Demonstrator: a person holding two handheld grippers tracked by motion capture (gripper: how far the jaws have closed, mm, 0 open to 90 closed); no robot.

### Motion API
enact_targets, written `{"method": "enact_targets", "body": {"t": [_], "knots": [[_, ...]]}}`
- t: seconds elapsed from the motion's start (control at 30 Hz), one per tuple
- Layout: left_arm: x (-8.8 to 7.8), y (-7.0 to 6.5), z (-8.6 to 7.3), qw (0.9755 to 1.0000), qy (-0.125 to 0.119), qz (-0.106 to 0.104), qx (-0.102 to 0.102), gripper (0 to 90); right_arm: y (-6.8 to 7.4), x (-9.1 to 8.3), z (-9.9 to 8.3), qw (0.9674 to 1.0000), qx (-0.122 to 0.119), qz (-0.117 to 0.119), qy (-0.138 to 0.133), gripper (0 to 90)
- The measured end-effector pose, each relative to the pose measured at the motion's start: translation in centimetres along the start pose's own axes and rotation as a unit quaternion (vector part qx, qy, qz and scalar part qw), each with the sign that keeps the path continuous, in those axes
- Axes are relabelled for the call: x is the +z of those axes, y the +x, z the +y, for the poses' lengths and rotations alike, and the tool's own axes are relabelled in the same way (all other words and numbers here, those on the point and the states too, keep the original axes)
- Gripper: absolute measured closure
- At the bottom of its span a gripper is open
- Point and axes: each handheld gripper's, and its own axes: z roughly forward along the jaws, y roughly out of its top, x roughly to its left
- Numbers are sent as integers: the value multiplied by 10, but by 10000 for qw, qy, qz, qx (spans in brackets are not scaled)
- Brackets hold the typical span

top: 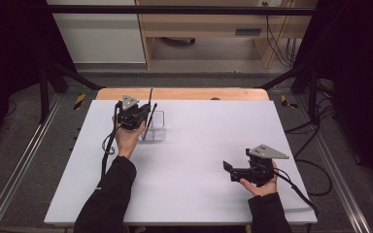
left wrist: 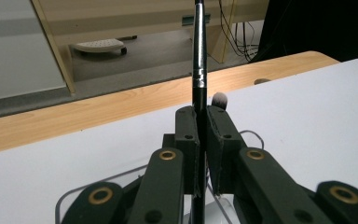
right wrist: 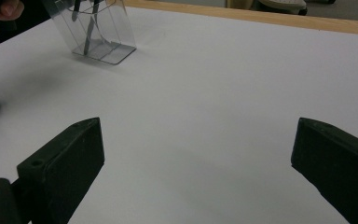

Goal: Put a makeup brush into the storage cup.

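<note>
On the far-left part of the white surface, seen from the high view, the left gripper sits right at a clear plastic holder. Its fingers are clenched on a thin black makeup brush, which slants up out of the holder. A second thin black handle pokes up behind it.

Left gripper view adds what the high cam can't: the two fingers are pressed tight w/ the brush handle pinched btwn them, handle nearly upright, silver ferrule band partway up. A pale fluffy brush tip peeks just behind the right-hand finger. Holder rim shows below the fingers, so the brush's lower end is still inside it. Wooden edge of the table runs across beyond the white sheet.

Right gripper is held near the right front of the surface, well apart from the holder, pointing left. Right gripper view shows its fingers spread wide, released, nothing btwn them, bare white surface beneath. Same view catches the holder from the side, w/ dark handles standing inside, divider walls visible; the person's left hand is at the top-left corner.
</note>
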Motion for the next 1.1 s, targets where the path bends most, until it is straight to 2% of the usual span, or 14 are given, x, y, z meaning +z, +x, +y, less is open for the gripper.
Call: {"method": "enact_targets", "body": {"t": [0.33,1.1], "knots": [[-4,1,-7,10000,-29,-6,-8,830,1,0,0,10000,6,8,-3,30],[-10,-2,-23,9998,172,-89,102,829,3,1,0,10000,-11,32,-2,30]]}}
